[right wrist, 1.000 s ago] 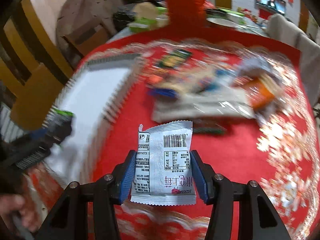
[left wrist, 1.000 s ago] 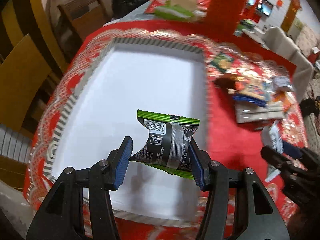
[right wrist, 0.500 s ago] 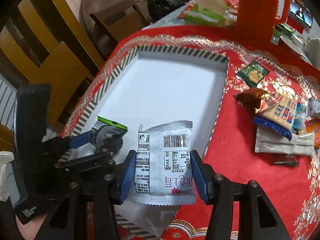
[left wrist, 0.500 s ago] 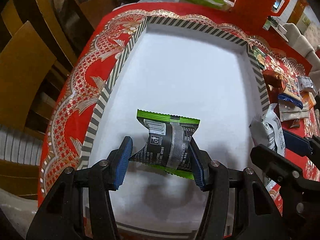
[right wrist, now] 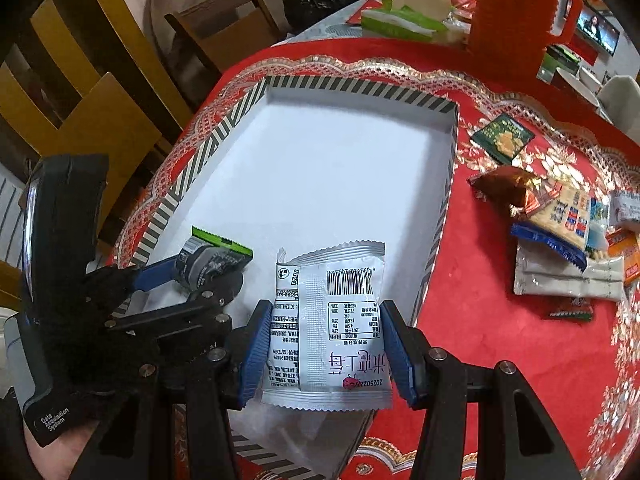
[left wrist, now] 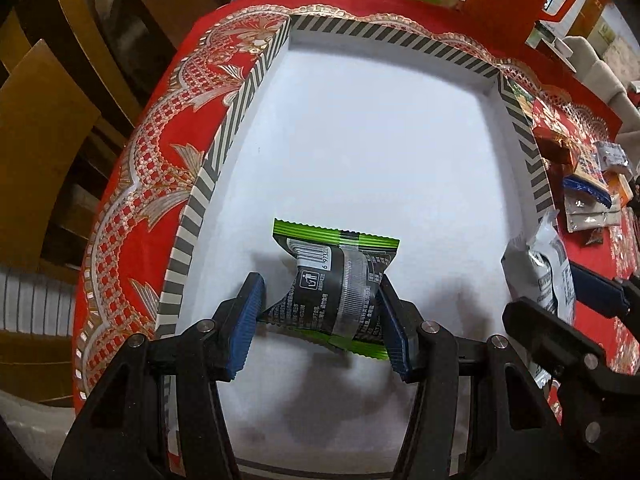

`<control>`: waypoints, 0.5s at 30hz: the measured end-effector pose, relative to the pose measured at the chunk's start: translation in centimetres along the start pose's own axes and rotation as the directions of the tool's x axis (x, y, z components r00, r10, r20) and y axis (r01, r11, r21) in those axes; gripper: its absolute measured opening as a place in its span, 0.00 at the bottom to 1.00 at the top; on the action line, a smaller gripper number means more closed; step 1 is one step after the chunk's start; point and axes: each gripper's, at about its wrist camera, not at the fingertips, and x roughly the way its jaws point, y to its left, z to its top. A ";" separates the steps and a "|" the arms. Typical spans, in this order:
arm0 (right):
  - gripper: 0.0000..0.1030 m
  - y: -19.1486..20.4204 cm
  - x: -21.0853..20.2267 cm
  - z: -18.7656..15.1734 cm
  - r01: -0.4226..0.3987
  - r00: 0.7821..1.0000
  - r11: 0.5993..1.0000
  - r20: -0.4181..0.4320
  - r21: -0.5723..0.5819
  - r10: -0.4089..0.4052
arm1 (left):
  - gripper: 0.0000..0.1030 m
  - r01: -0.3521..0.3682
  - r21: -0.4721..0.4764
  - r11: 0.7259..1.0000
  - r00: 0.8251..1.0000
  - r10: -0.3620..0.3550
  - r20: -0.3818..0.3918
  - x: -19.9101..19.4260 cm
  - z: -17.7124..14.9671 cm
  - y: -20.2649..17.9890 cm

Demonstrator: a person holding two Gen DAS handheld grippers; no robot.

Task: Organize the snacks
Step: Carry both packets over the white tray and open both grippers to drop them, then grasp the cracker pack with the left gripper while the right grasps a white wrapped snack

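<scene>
Over the white tray [left wrist: 360, 140] w/ striped rim, at 6 o'clock in left wrist view, left gripper [left wrist: 320, 320] is clamped on a black-and-green snack packet [left wrist: 334, 284]. Right gripper [right wrist: 326, 354] pinches a silver snack pouch [right wrist: 328, 320] above the tray's near-right corner. Loose snacks [right wrist: 560, 224] lie at 3 o'clock on the red tablecloth [right wrist: 500, 320].

Green/blk packet [left wrist: 335, 280], silver-white packet [right wrist: 326, 332], white tray w/ blk-white striped rim [right wrist: 224, 130], red-gold cloth [right wrist: 500, 320].
</scene>
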 end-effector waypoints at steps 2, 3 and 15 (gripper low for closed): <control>0.52 -0.1 0.1 -0.2 -0.012 1.000 1.000 -0.006 0.007 0.012 | 0.54 -0.016 -0.001 1.000 1.000 0.016 0.000 0.0 0.1 0.0; 0.52 -0.2 0.1 -0.3 -0.022 1.000 1.000 -0.007 0.014 0.022 | 0.54 -0.023 -0.005 1.000 1.000 0.023 -0.001 0.0 0.1 0.1; 0.55 -4.7 -3.5 -1.4 -0.111 0.984 0.990 0.151 0.091 0.097 | 0.76 -0.056 -0.102 0.993 0.998 0.059 0.029 -1.2 -0.9 -1.0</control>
